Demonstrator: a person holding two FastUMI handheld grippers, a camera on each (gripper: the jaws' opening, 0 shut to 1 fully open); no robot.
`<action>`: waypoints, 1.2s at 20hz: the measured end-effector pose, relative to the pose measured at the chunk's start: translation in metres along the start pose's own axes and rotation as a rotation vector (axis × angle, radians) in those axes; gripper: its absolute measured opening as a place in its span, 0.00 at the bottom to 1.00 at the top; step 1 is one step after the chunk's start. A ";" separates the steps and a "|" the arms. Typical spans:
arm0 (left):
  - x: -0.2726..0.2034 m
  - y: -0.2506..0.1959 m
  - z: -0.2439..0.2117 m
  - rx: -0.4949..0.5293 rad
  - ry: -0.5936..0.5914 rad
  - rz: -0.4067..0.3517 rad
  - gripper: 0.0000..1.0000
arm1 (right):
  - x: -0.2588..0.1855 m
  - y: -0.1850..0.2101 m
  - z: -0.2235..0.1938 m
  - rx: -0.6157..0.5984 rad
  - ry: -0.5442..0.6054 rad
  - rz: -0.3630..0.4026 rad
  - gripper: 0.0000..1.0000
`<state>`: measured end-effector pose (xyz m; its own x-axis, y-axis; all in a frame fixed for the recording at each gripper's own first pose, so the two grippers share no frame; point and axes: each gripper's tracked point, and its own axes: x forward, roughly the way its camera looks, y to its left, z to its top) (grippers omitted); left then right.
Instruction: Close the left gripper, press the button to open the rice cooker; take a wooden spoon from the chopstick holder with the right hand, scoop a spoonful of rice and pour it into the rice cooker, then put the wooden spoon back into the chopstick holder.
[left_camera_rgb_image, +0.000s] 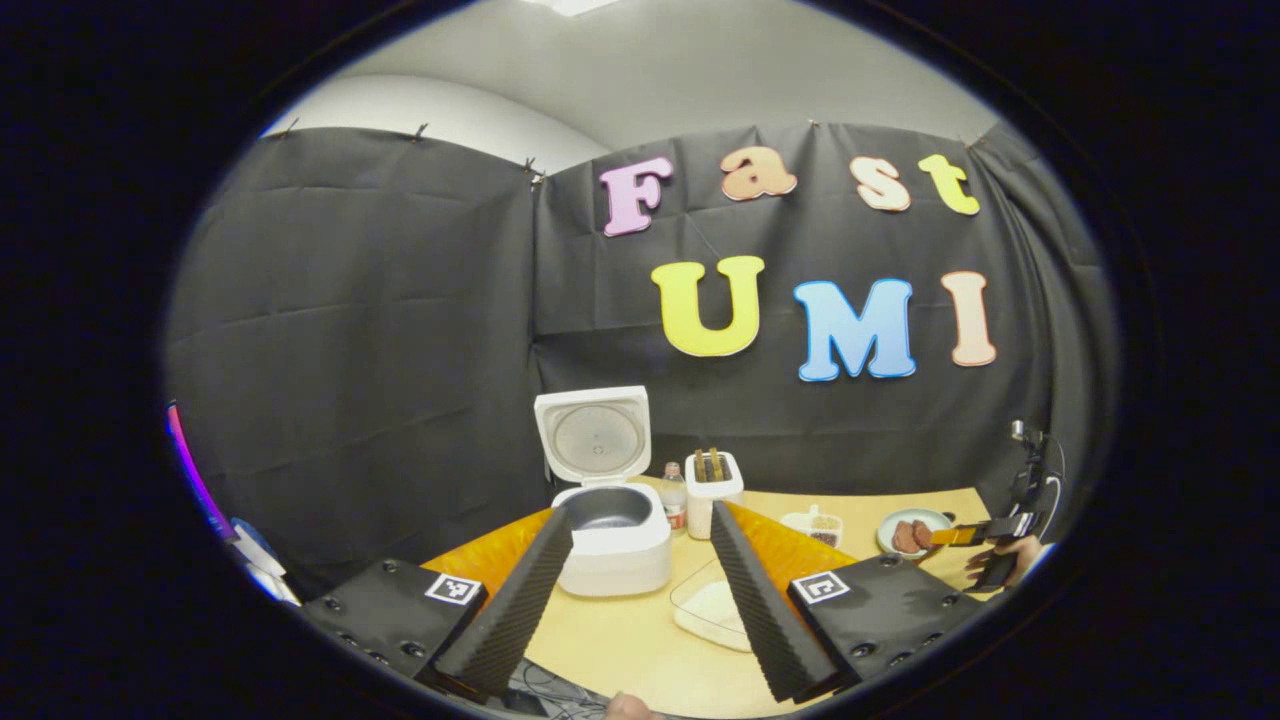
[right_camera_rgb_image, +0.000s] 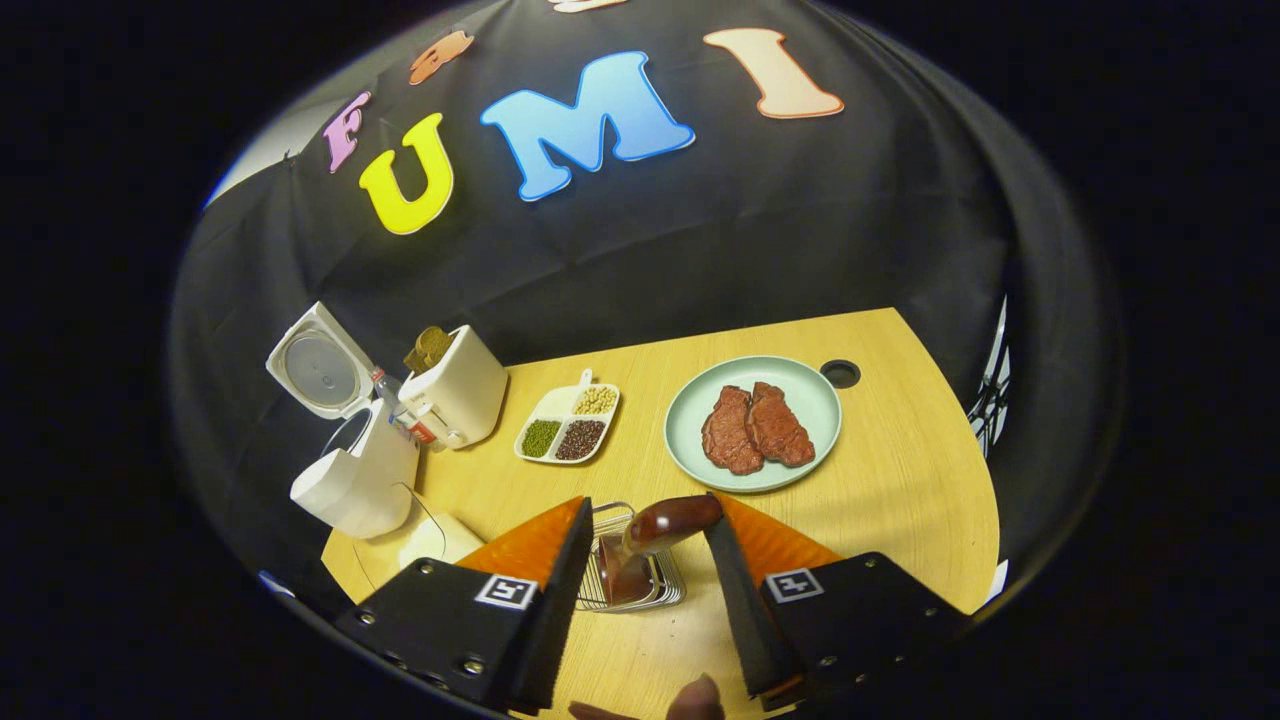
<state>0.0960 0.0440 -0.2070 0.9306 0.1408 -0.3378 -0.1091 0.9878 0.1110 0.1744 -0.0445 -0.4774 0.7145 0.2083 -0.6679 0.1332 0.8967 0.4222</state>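
The wooden spoon (right_camera_rgb_image: 668, 522) stands in the wire chopstick holder (right_camera_rgb_image: 655, 592), between the wide jaws of the right gripper (right_camera_rgb_image: 645, 540) (the left gripper (left_camera_rgb_image: 640, 545) gapes too). It looks light, stiff and smooth, so a firm pinch on its upper end is probably best.

A staged recording booth is standing in for a kitchen: black cloth (left_camera_rgb_image: 380, 330) is hanging as walls around a wooden table (right_camera_rgb_image: 900, 470) carrying a rice cooker (left_camera_rgb_image: 612, 540), a plate (right_camera_rgb_image: 752, 422) of meat and a grain dish (right_camera_rgb_image: 567, 424).
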 end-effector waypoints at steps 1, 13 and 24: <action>0.001 -0.002 0.002 -0.003 -0.003 -0.004 0.94 | -0.002 -0.003 0.005 0.014 -0.020 -0.016 0.83; 0.082 0.020 0.055 0.002 -0.136 -0.083 0.98 | -0.101 0.001 0.068 -0.063 -0.366 -0.126 0.93; 0.325 0.109 0.106 -0.125 -0.214 -0.111 0.94 | -0.193 0.135 0.057 -0.172 -0.451 -0.259 0.94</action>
<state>0.4237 0.1899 -0.2061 0.9905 0.0268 -0.1349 -0.0321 0.9988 -0.0370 0.0937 0.0141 -0.2567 0.9021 -0.1818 -0.3913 0.2565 0.9552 0.1475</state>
